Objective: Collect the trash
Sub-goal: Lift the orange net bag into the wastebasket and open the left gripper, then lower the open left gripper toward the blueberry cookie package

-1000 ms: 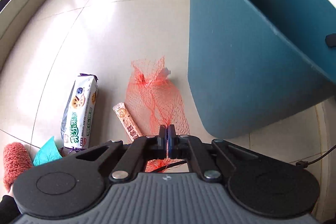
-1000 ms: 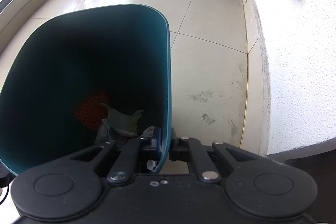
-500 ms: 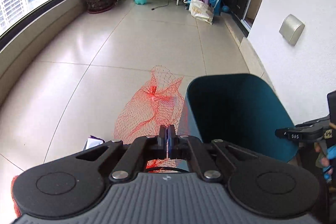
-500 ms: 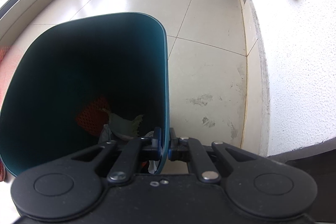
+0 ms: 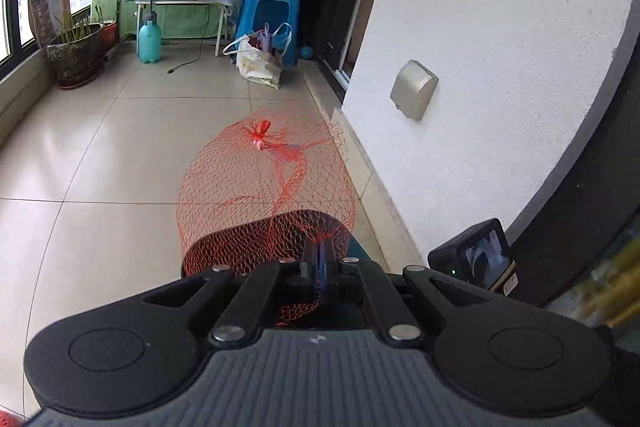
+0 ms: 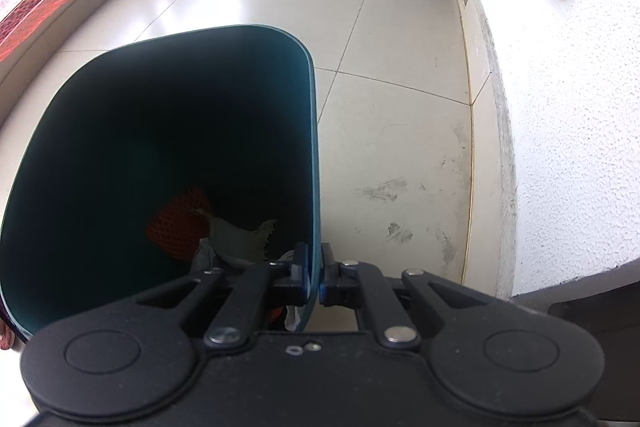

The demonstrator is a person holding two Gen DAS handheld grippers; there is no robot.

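Left gripper (image 5: 319, 263): jaws together, pinching edge of red plastic mesh net bag (image 5: 264, 199); thin mesh needs full closure or it slips. Bag hangs loose beyond jaws, off floor, above rim of dark teal plastic trash bin (image 5: 352, 246); likely held high to clear rim for drop.

Right gripper (image 6: 314, 277): jaws clamped on bin's thin wall (image 6: 312, 163), steadying bin with mouth open for drop. Inside bin: orange-red mesh wad (image 6: 176, 227), pale torn wrapper (image 6: 240, 237). Beige tiled floor (image 6: 400, 107) around bin; white textured wall (image 6: 560, 107) near.
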